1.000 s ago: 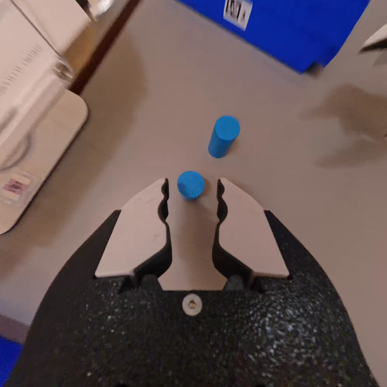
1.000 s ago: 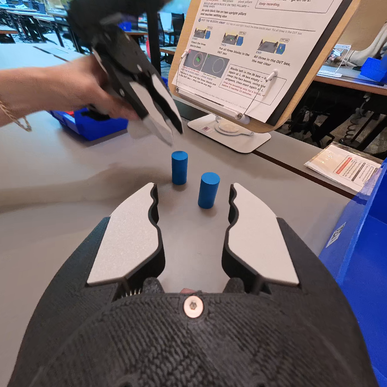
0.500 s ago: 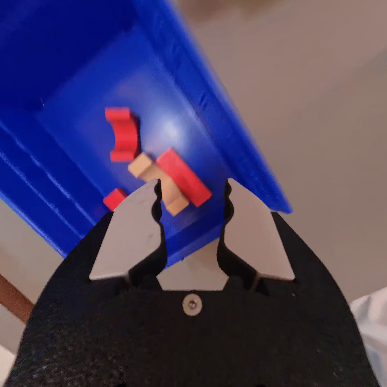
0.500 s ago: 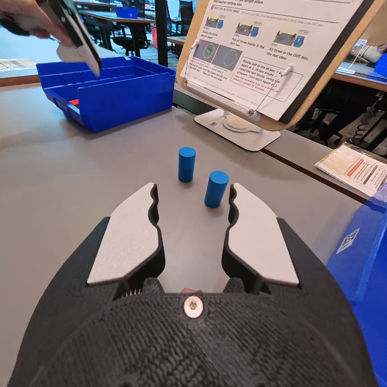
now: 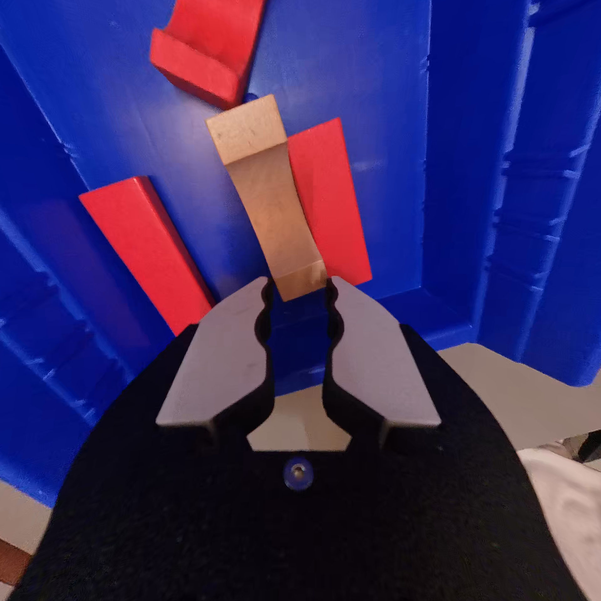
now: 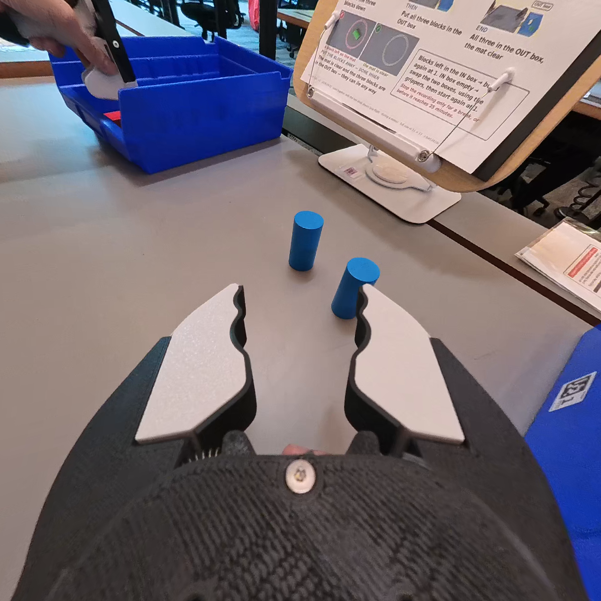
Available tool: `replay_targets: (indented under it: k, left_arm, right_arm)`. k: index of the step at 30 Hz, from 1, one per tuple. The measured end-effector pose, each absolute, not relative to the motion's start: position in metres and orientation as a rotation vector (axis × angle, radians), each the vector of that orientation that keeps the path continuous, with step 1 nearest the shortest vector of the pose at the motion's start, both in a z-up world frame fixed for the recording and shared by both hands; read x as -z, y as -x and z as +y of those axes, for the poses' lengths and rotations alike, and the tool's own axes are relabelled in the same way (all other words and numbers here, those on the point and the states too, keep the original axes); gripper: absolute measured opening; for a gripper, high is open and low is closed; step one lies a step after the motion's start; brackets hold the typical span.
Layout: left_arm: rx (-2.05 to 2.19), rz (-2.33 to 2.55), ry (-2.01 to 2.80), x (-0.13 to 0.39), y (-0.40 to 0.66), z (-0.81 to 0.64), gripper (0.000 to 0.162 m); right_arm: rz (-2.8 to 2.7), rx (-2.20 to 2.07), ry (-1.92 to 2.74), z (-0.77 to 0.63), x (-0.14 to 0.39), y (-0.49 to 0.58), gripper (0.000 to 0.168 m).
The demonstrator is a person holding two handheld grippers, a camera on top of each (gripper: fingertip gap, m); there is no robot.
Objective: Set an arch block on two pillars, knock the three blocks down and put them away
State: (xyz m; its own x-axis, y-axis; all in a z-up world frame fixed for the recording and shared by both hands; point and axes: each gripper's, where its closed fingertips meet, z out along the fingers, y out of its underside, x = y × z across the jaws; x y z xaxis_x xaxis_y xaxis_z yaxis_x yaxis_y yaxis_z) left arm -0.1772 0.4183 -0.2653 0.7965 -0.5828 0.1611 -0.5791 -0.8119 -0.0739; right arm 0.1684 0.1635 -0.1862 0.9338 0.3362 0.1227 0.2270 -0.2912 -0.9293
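Tan block: I see a tan arch block point(image 5: 265, 195) lying in the blue bin point(image 5: 455, 162), its near end right between my left gripper's tips; it leans against a red block.
Left gripper: my left gripper point(image 5: 297, 287) is dipped into the bin with the jaws spread a little, one tip at each side of the tan block's near end. I cannot tell whether the tips touch it. In the right wrist view I see the same gripper point(image 6: 107, 81) over the bin point(image 6: 201, 107), a hand point(image 6: 48, 29) around it.
Red blocks: a flat red block point(image 5: 325, 201) lies just right of the tan one, touching it; a long red block point(image 5: 143, 247) lies to the left, apart from it; a red arch piece point(image 5: 205, 55) sits farther in, near the tan block's far end.
Right gripper: my right gripper point(image 6: 300, 292) hangs low over the grey table point(image 6: 130, 244), jaws wide apart and holding nothing.
Cylinders: two blue cylinders stand upright on the table ahead of it. The near cylinder point(image 6: 353, 287) is just beside the right finger's tip, partly hidden by it; the far cylinder point(image 6: 305, 240) stands a little beyond, apart from both.
Around: a document stand point(image 6: 422, 81) with a printed sheet rises behind the cylinders; a second blue bin point(image 6: 569, 422) shows at the right edge; a bagged paper point(image 6: 566, 260) lies beyond the table seam.
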Motion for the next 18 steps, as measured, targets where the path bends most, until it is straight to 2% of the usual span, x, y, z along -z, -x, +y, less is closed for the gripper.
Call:
replay_targets:
  k: [4, 9, 13, 15, 18]
  left_arm:
    - [0.25, 0.892, 2.969, 0.266, 0.181, 0.421, 0.044]
    - [0.329, 0.834, 3.008, 0.271, 0.175, 0.418, 0.049]
    - [0.294, 0.846, 3.02, 0.276, 0.174, 0.415, 0.048]
    - [0.234, 0.87, 3.013, 0.279, 0.177, 0.416, 0.036]
    - [0.194, 0.878, 2.996, 0.279, 0.18, 0.419, 0.036]
  right_arm:
    - [-0.422, -0.113, 1.89, 0.164, 0.188, -0.167, 0.066]
    - [-0.422, -0.117, 1.89, 0.164, 0.188, -0.166, 0.066]
    - [-0.42, -0.113, 1.89, 0.163, 0.188, -0.167, 0.066]
    - [-0.414, -0.116, 1.889, 0.163, 0.187, -0.168, 0.066]
    - [-0.416, -0.117, 1.889, 0.163, 0.187, -0.167, 0.066]
